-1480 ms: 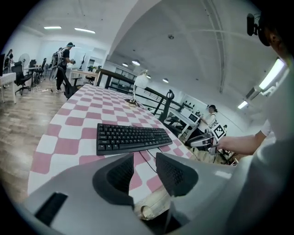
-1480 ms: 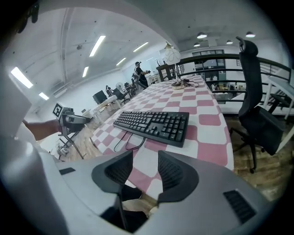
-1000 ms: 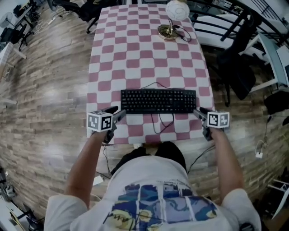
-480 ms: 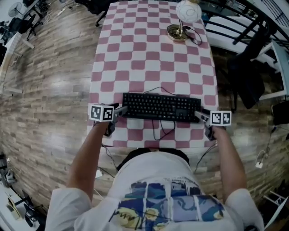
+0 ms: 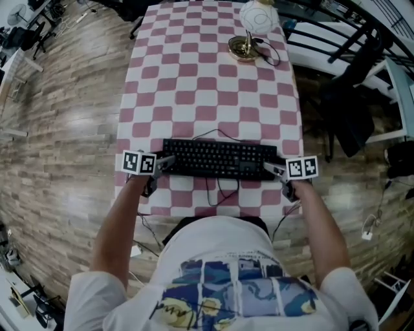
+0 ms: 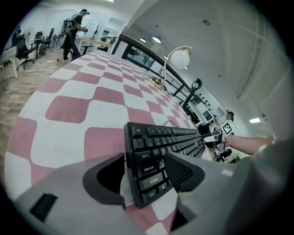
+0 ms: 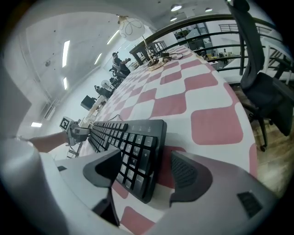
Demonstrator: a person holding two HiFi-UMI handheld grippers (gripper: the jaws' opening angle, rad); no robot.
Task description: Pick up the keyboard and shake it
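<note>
One keyboard [image 5: 217, 158], flat at near edge of table [image 5: 207, 84], an end inside each gripper. Our left gripper [image 5: 168, 161] and right gripper [image 5: 269, 169]: jaws just opened wide, not clamping. We fear shallow end-grips slipping once shaken.

Black keyboard [image 5: 217, 158] flat on checkered table [image 5: 194, 97]

Black keyboard [image 5: 217, 157]; pink-white checked tablecloth [image 5: 207, 84]; brown wood-plank floor [image 5: 58, 129]; white lamp [image 5: 255, 16], brass base [image 5: 243, 49].
</note>
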